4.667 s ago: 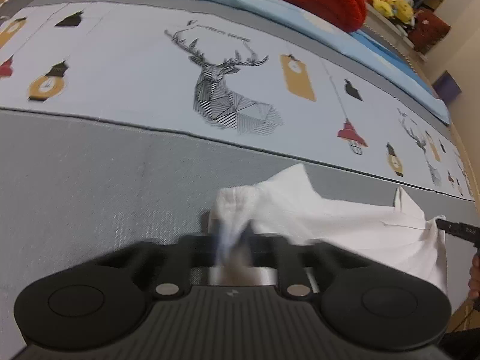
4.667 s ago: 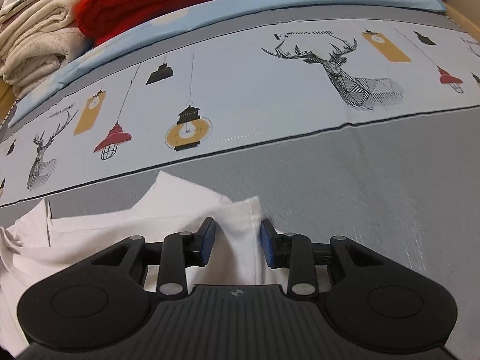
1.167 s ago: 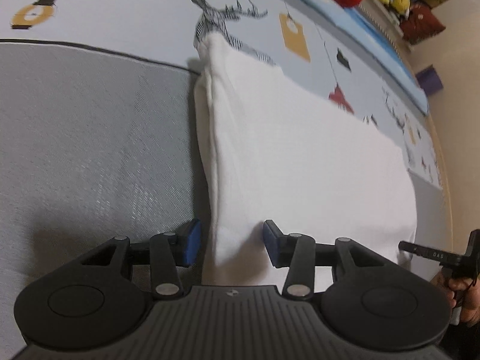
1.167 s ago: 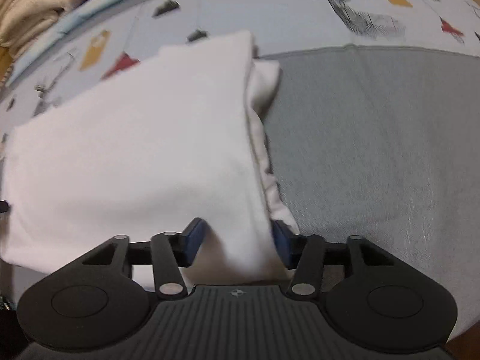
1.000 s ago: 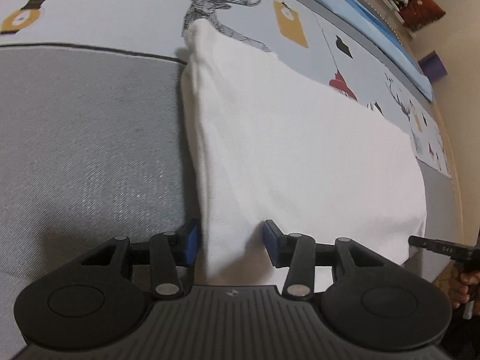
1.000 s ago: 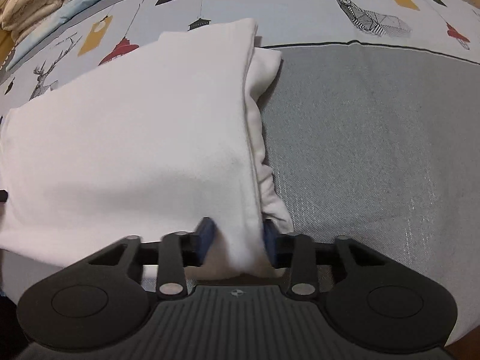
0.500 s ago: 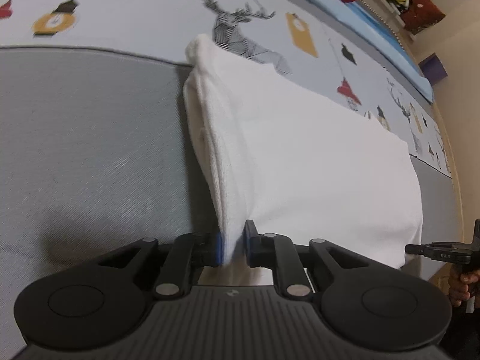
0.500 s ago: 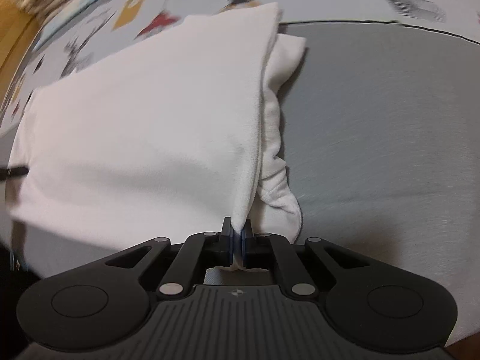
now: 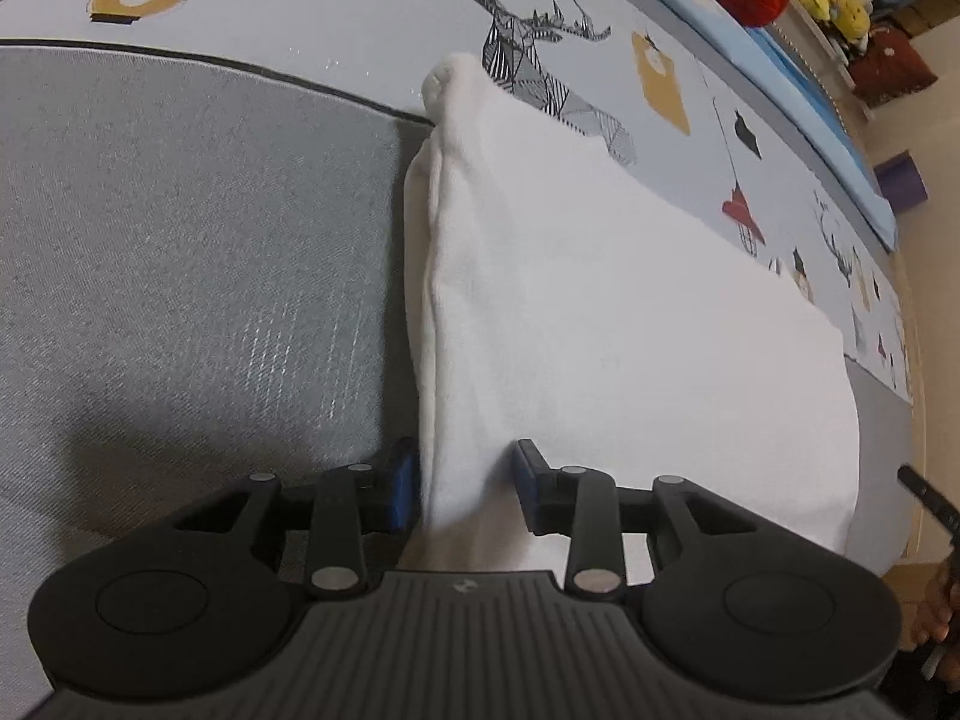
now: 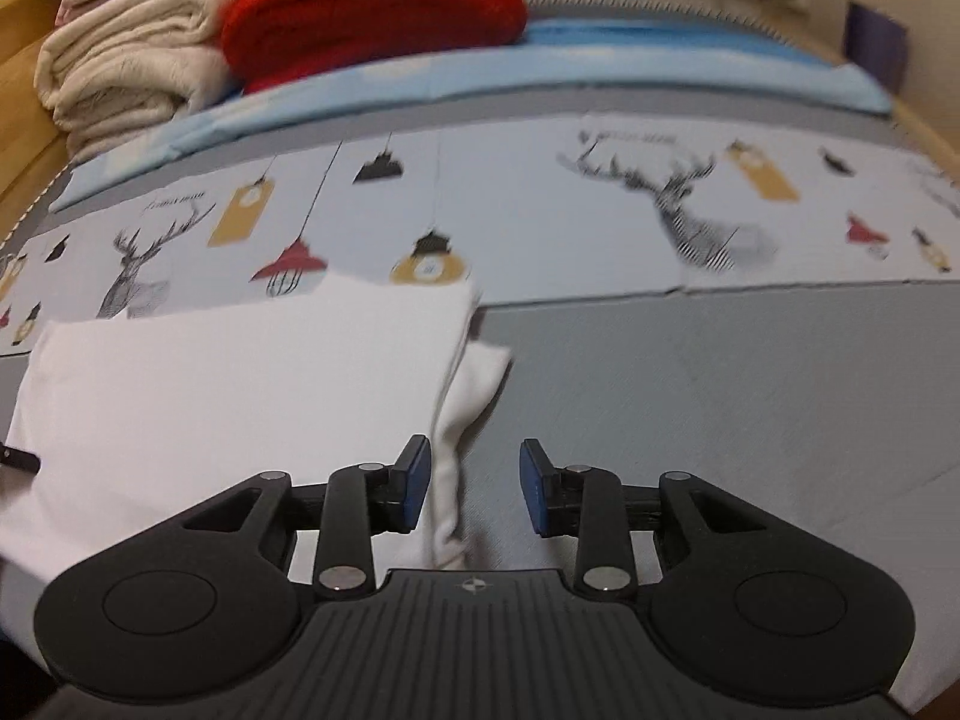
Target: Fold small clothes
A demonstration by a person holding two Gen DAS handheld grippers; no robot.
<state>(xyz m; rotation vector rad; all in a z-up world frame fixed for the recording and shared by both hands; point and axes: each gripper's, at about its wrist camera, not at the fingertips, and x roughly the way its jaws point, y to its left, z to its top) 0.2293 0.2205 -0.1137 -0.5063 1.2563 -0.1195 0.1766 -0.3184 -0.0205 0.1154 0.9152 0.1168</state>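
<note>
A: What has moved since half a second ago?

B: Both of my hand-held grippers were pinched on the folded white garment [image 9: 600,324] then. Now the left hand-held gripper [image 9: 462,492] has its jaws parting, with the garment's near left corner still standing between the blue pads; the left pad [image 9: 403,489] sits right at the cloth's edge, the right pad clear of it. The right hand-held gripper [image 10: 474,489] has lifted away and its jaws are opening too. A loose white fold lies below the gap, close by its left pad, but neither pad presses on it.

A: Where is the garment?

B: It lies flat on the bed [image 9: 180,240], a wide white rectangle across the grey band of the cover, its far edge reaching onto the pale strip printed with deer [image 10: 696,222] and lamps. A thicker layered fold runs along each short side.

A: Anything else in view?

B: At the head of the bed, a red blanket [image 10: 372,6] beside a rolled cream blanket [image 10: 126,78]. Part of a person's hand [image 9: 936,612] shows at the right edge of the left view.
</note>
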